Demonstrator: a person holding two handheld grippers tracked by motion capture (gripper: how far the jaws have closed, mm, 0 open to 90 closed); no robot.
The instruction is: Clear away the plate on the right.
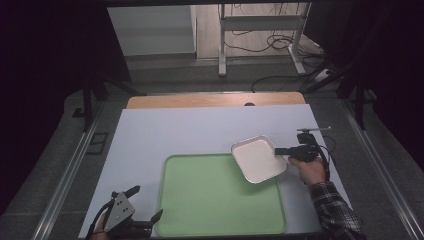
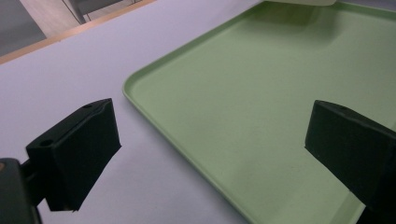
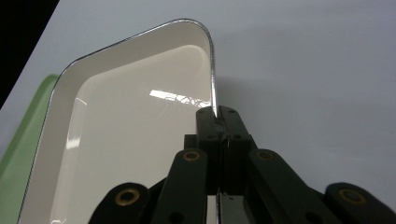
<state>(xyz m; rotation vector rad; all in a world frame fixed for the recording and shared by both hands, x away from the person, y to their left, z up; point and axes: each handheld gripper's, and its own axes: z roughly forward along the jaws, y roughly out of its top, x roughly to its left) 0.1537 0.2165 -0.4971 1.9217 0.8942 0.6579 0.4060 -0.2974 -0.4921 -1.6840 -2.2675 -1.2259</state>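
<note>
Right claw [image 1: 281, 150] is clamped on the rim of the white dish [image 1: 258, 158], held over the far right corner of the green tray [image 1: 220, 200]. Left claw [image 1: 148, 207] sits wide open w/ nothing in it, by the tray's near left corner on the white tabletop [image 1: 200, 132].

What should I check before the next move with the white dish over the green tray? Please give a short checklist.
1. Grip: the right gripper is shut on the rim of the white dish: ok.
2. Dish empty, so nothing can slide out: ok.
3. Position: in the high view the dish overlaps the far right corner of the green tray: ok.
4. Landing area: the tray floor is bare: ok.
5. Left gripper stands open at the tray's near left corner, away from the dish: ok.
6. Whether the dish touches the tray or hangs above it: cannot tell.
</note>
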